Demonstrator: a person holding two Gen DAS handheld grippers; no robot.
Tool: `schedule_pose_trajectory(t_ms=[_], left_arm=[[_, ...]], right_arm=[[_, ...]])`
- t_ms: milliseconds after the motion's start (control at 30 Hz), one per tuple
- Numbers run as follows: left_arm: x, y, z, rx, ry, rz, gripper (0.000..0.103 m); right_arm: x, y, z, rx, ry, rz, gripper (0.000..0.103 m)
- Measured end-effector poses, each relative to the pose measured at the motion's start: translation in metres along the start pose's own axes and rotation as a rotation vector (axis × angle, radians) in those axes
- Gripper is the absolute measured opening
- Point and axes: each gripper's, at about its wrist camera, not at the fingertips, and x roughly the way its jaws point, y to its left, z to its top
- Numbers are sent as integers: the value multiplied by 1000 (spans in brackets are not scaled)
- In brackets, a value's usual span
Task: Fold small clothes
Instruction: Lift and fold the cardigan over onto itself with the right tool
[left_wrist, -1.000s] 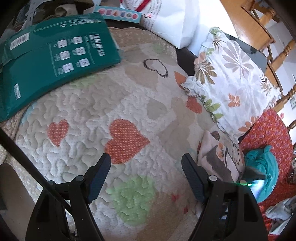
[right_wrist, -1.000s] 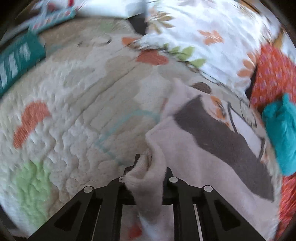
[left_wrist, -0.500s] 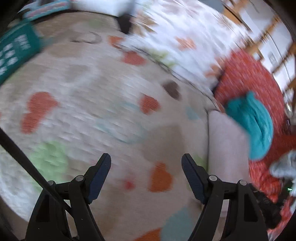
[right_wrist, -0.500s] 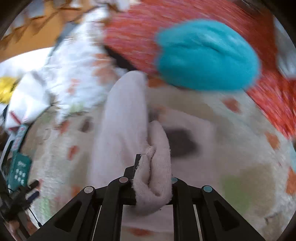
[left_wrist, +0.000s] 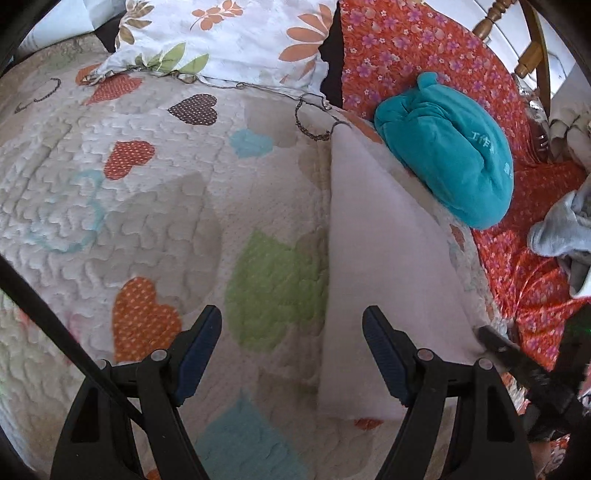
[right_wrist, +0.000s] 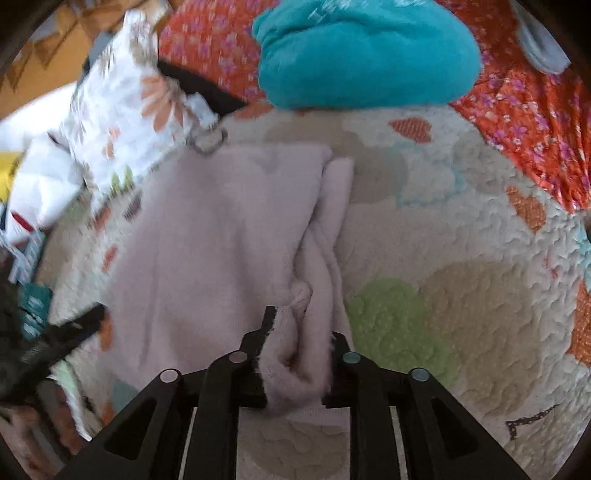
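Two grippers were over a quilted bedspread printed with hearts. The right gripper had a bunched corner of a pale pink fleece garment between its fingers, and its jaws were opening, the fabric sitting loosely in the widening gap. The rest of that garment lay folded flat on the bedspread, stretching away from the gripper toward a floral pillow. The left gripper stood wide and held nothing, poised above a green patch just beside the garment's long straight edge. A teal plush garment lay bundled at the far end of the pink one, partly on an orange floral sheet. A grey piece of clothing lay further along that sheet.
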Motion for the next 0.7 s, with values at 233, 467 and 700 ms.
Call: schedule_pose_trajectory(t_ms=[233, 467, 700], left_arm=[[26, 5, 16, -83, 47, -53, 78], [47, 7, 27, -127, 61, -67, 85], [31, -26, 28, 25, 18, -63, 53]], right_arm=[[37, -24, 63, 96, -18, 1, 65], [119, -38, 95, 234, 101, 207, 57], [90, 5, 121, 86, 26, 264, 20]])
